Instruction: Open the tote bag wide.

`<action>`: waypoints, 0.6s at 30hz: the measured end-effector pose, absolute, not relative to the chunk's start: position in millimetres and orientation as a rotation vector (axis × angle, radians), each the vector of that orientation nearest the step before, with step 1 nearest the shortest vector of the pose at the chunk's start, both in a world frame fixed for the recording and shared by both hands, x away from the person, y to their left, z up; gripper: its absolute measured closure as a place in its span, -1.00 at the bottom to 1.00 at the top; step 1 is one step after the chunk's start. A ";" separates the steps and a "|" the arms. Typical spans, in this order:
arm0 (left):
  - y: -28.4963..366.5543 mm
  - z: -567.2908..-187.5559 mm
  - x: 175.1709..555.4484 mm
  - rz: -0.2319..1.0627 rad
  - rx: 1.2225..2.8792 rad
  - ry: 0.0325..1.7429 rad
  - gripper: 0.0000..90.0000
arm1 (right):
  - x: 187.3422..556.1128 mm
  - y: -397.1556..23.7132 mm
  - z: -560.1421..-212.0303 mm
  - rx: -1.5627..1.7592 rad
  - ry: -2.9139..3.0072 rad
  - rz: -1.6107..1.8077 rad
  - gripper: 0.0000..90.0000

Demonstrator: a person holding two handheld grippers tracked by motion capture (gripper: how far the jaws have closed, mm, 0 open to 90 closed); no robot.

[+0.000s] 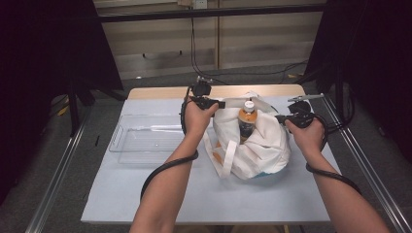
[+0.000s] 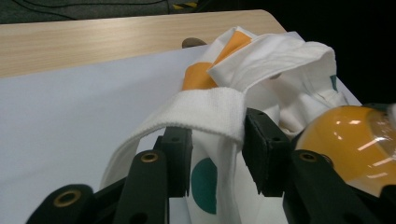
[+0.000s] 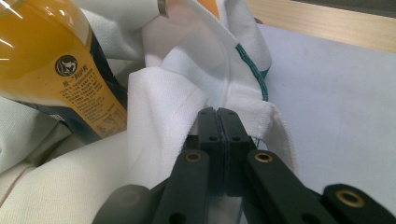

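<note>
A white cloth tote bag [image 1: 257, 145] with orange and green spots lies on the table, right of the middle. An orange drink bottle [image 1: 247, 121] with a white cap stands in its mouth. My left gripper [image 1: 219, 103] is at the bag's left rim. In the left gripper view its jaws [image 2: 215, 135] stand apart, a white strap [image 2: 205, 109] draped across their tips and the bottle [image 2: 350, 140] just to the right. My right gripper [image 1: 280, 118] holds the bag's right rim. In the right gripper view it [image 3: 217, 116] is shut on the hem, the bottle [image 3: 46, 60] at the upper left.
A clear plastic tray [image 1: 145, 141] lies to the left of the bag. A pale sheet [image 1: 194, 194] covers the wooden table [image 1: 160, 92]. Dark frames and cables stand around the table's far side and both flanks.
</note>
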State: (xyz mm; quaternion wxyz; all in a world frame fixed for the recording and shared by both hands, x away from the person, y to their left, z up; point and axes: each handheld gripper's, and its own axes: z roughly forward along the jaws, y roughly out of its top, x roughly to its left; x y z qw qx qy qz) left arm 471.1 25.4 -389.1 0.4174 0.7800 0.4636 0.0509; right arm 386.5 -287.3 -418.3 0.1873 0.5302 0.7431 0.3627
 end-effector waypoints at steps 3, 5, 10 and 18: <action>22.3 -394.2 473.5 0.120 1.965 1.179 0.56 | 386.7 -287.0 -418.5 1.488 2.092 1.018 0.99; 21.4 -395.4 474.0 0.110 1.969 1.201 0.80 | 387.0 -287.2 -418.6 1.486 2.094 1.021 0.99; 23.6 -403.2 478.3 0.122 2.006 1.254 0.82 | 387.4 -288.1 -422.4 1.499 2.092 1.023 0.99; 24.0 -414.0 479.7 0.139 2.041 1.296 0.82 | 388.5 -288.3 -429.3 1.516 2.090 1.019 1.00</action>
